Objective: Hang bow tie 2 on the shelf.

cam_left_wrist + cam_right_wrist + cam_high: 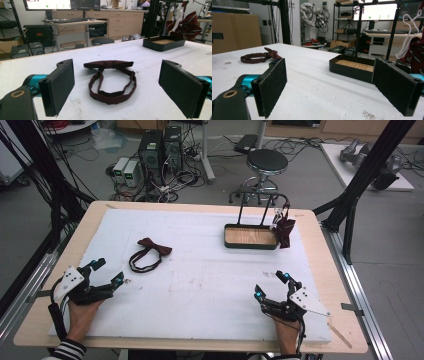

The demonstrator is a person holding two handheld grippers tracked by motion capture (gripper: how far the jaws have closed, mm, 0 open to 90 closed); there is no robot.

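A dark red bow tie (150, 253) with its looped strap lies flat on the white mat, left of centre; in the left gripper view the bow tie (111, 80) sits just ahead, between the jaws. My left gripper (108, 272) rests at the mat's left front, open, nothing in it. My right gripper (271, 284) rests at the right front, also open and empty. A black tray (251, 245) with a wooden floor stands at the back right, and a dark red cloth (286, 232) hangs from the rack on its right side. In the right gripper view the tray (347, 70) is ahead.
The white mat (200, 275) covers most of the wooden table (320, 270). A black wire rack (262, 202) rises behind the tray. Black frame posts (357, 185) stand off the table's right side, and a stool (266, 162) and computers sit on the floor beyond.
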